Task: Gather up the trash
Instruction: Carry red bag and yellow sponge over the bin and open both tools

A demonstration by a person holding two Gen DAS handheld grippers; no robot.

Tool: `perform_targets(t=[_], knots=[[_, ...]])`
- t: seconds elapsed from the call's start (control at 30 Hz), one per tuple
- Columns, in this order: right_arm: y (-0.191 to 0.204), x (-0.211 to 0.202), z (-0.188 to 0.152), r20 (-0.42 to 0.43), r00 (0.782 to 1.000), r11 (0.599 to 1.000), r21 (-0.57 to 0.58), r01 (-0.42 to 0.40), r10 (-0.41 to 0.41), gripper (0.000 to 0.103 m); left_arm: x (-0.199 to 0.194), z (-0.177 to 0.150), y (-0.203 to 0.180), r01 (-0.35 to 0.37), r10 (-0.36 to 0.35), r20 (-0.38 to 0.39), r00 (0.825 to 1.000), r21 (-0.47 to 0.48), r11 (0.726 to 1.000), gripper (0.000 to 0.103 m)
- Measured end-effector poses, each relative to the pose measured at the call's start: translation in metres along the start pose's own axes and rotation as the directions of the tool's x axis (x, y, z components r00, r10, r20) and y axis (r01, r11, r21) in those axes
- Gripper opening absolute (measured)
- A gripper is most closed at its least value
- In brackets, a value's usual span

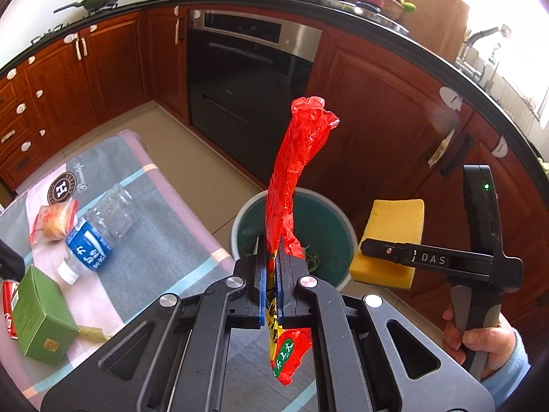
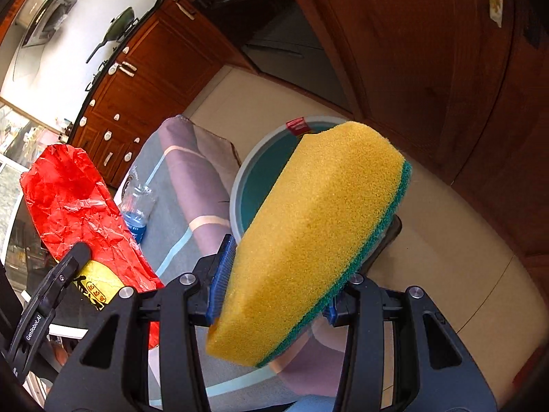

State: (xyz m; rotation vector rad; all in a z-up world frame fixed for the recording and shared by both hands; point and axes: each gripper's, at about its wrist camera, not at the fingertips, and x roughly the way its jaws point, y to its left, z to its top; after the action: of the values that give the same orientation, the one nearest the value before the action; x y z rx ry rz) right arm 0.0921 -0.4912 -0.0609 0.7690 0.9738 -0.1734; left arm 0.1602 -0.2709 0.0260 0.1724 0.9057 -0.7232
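Note:
My left gripper [image 1: 272,250] is shut on a crumpled red plastic wrapper [image 1: 295,171] that stands up above the round teal bin [image 1: 329,219] on the floor. My right gripper [image 2: 302,250] is shut on a yellow sponge [image 2: 315,240] with a green scouring side, held over the same bin [image 2: 254,171]. The sponge [image 1: 391,226] and the right gripper [image 1: 377,250] show in the left wrist view, to the right of the bin. The wrapper [image 2: 75,199] shows at the left of the right wrist view.
On the cloth-covered table [image 1: 164,240] lie a plastic water bottle [image 1: 92,233], a snack packet [image 1: 51,223], a green box [image 1: 41,319] and a red can [image 1: 8,305]. Wooden cabinets [image 1: 377,103] and an oven [image 1: 247,86] stand behind the bin.

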Motion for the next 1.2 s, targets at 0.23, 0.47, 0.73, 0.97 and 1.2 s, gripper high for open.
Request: perform_targets(t=[0.23, 0.47, 0.73, 0.97, 1.2], knots=[[-0.022, 0.006, 0.022, -0.001, 0.999, 0.999, 0.036, 0.038, -0.038, 0.042, 0.041, 0.019, -0.017, 0.029, -0.028, -0.025, 0.999, 0.017, 0.999, 0.004], [-0.027, 0.027, 0.034, -0.048, 0.995, 0.996, 0.022, 0.083, -0.082, 0.042, 0.090, 0.021, -0.016, 0.064, -0.065, -0.093, 0.994, -0.016, 0.998, 0.005], [-0.025, 0.055, 0.040, -0.092, 0.991, 0.995, 0.014, 0.099, -0.097, 0.042, 0.123, 0.009, -0.003, 0.040, -0.046, -0.165, 0.985, -0.036, 0.999, 0.053], [-0.023, 0.075, 0.037, -0.125, 0.987, 0.994, 0.007, 0.105, -0.103, 0.042, 0.119, 0.000, 0.006, 0.030, -0.038, -0.168, 0.985, -0.049, 0.998, 0.061], [-0.017, 0.082, 0.036, -0.156, 0.983, 0.995, 0.005, 0.101, -0.099, 0.081, 0.113, -0.005, 0.006, 0.032, -0.040, -0.178, 0.983, -0.048, 0.998, 0.087]])
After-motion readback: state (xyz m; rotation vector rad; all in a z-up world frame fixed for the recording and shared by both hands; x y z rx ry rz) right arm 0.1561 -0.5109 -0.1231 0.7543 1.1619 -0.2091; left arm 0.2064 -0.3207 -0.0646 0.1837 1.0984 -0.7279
